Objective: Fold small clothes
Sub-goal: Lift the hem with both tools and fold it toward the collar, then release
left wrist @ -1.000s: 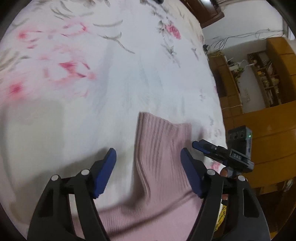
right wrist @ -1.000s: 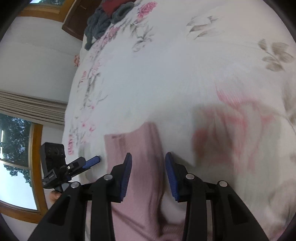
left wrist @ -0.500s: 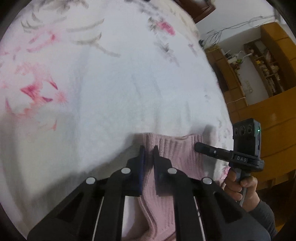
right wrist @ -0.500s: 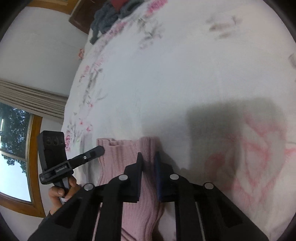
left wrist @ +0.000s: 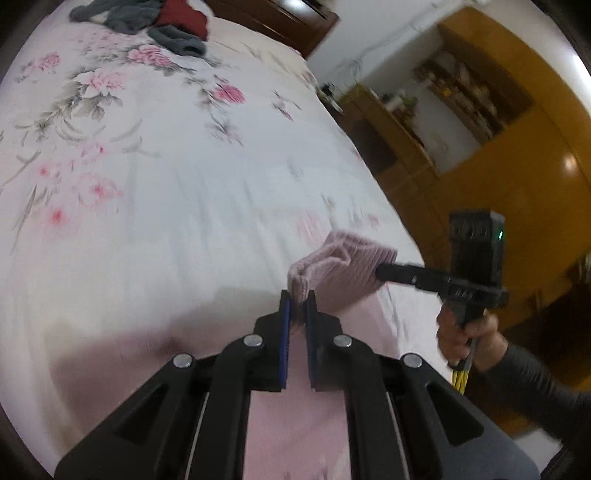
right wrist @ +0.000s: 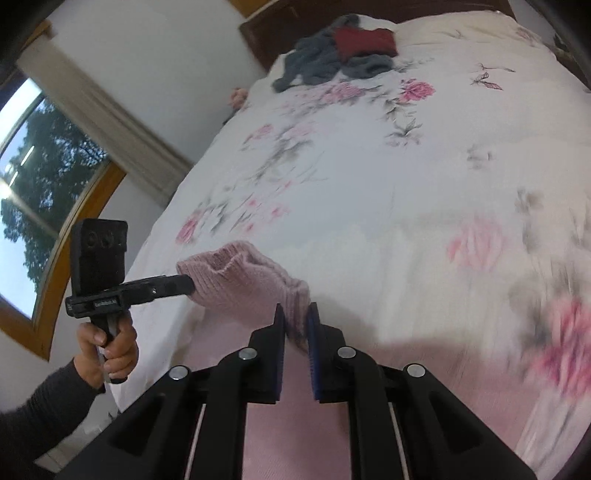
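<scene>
Left gripper (left wrist: 297,301) clamped on one corner of the pink knitted garment (left wrist: 343,273), blue pads pressed against the ribbed edge. Same left gripper (right wrist: 181,284) seen from the right wrist, held by a hand (right wrist: 110,343) in a dark sleeve, tip buried in the knit's left corner.

Pink knitted garment (right wrist: 251,280) lifted off the floral bedspread (right wrist: 388,177) at its near edge, stretched between the two tools, the ribbed hem sagging in a shallow curve in the middle, the rest hanging down towards the cameras.

Right gripper (right wrist: 296,317) closed on the garment's other corner, fabric bunched between the pads. In the left wrist view, right gripper (left wrist: 388,273) reaching in from the side with its tip in the knit, gripped by a hand (left wrist: 465,339).

Far up the floral bedspread (left wrist: 166,184), well apart from the pink piece, a heap of grey and dark red clothes (left wrist: 147,22) near the wooden headboard (left wrist: 273,18). Same grey and dark red clothes (right wrist: 340,55) at the top of the right wrist view.
</scene>
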Available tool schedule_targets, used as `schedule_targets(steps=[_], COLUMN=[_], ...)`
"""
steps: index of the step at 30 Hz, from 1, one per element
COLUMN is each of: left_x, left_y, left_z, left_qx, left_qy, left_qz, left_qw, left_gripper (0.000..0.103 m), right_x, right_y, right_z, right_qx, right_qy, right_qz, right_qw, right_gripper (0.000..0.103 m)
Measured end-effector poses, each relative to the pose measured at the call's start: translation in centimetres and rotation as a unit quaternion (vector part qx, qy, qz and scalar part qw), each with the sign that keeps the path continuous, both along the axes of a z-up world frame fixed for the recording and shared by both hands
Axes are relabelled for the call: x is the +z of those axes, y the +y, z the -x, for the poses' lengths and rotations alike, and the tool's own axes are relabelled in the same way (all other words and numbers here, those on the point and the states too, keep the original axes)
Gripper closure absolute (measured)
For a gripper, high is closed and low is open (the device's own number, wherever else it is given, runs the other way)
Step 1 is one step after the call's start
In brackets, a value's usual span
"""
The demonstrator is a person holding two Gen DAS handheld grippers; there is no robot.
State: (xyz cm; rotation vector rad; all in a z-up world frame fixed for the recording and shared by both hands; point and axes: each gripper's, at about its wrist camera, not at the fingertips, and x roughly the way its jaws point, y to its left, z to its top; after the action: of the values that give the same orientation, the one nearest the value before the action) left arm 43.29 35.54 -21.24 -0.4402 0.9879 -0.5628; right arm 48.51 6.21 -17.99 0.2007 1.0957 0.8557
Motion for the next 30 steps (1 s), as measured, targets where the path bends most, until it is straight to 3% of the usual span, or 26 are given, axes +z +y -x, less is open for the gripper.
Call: schedule_targets(steps=[2,5,8,9,12,14,16,19,21,22,26,30], left_x=[-1.2,-5.1,-7.2,-7.8,-8.8,-9.3,-9.9,-10.2,-10.4,-10.8,-11.3,-9.7], left_y=[-0.9,-1.8,-0.3,0.5,1.4,0.9,-0.1,-1.1,-1.5,-1.4,-0.2,0.1], left_z=[2.9,7.7,10.0,10.5,10.7,10.1,8.9,7.7,7.2,6.9,7.6,8.3], left_qx=[-0.011,-0.011,0.034,0.055,0.101,0.107,0.112,0.12,0.129,0.135,0.15,0.133], left_qy=[0.019,0.096,0.141,0.156,0.177,0.19,0.205,0.223,0.232,0.24,0.248,0.223], left_qz=[-0.015,-0.068,-0.016,0.014,0.076,0.085,0.067,0.051,0.021,0.011,-0.002,-0.018], left_qw=[0.9997,0.993,0.9893,0.9861,0.976,0.9723,0.97,0.966,0.964,0.9615,0.9571,0.9655], left_gripper=[0.095,0.09,0.083,0.077,0.072,0.067,0.067,0.069,0.087,0.096,0.097,0.095], right_x=[-0.3,-4.2,-7.6,-8.3,-9.6,-10.2,-10.3,-10.7,-11.5,-11.9,-12.5,-12.0], right_y=[-0.4,-0.9,-3.3,-4.8,-7.1,-6.7,-5.4,-3.5,-2.4,-1.9,-2.0,-2.6], right_z=[3.2,8.0,10.7,11.2,11.2,10.9,10.5,10.0,9.8,9.6,9.7,9.9], right_qx=[0.009,0.024,-0.017,-0.051,-0.12,-0.134,-0.135,-0.138,-0.137,-0.133,-0.123,-0.115], right_qy=[-0.006,0.05,0.106,0.128,0.192,0.22,0.23,0.228,0.234,0.234,0.205,0.196], right_qz=[0.016,0.06,0.066,0.043,-0.035,-0.071,-0.077,-0.044,-0.025,-0.008,0.039,0.028], right_qw=[1.0,0.997,0.992,0.989,0.973,0.964,0.961,0.963,0.962,0.963,0.97,0.973], right_gripper=[0.092,0.086,0.084,0.084,0.083,0.079,0.07,0.069,0.071,0.092,0.094,0.092])
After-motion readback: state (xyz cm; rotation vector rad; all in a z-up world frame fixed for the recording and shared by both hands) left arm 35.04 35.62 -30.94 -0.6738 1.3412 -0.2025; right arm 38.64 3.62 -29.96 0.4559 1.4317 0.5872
